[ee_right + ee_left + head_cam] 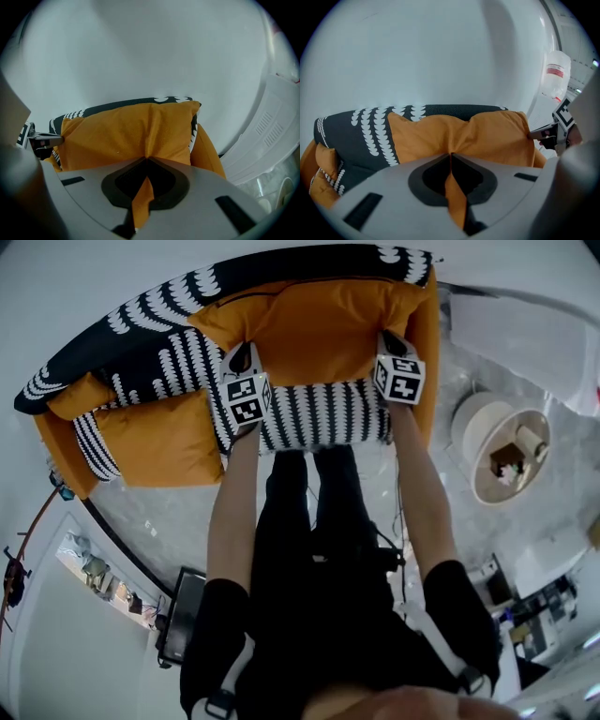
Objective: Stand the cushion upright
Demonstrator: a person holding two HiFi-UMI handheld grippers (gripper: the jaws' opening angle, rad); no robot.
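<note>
The orange cushion stands against the back of the sofa, at the sofa's right end, with its top edge just below the sofa's top. The left tongs are clamped on a fold of the cushion's cloth at its near left side. The right tongs are clamped the same way on a fold at its near right side. A black-and-white patterned throw covers the sofa's back and part of its seat. A round table stands on the floor right of the sofa.
</note>
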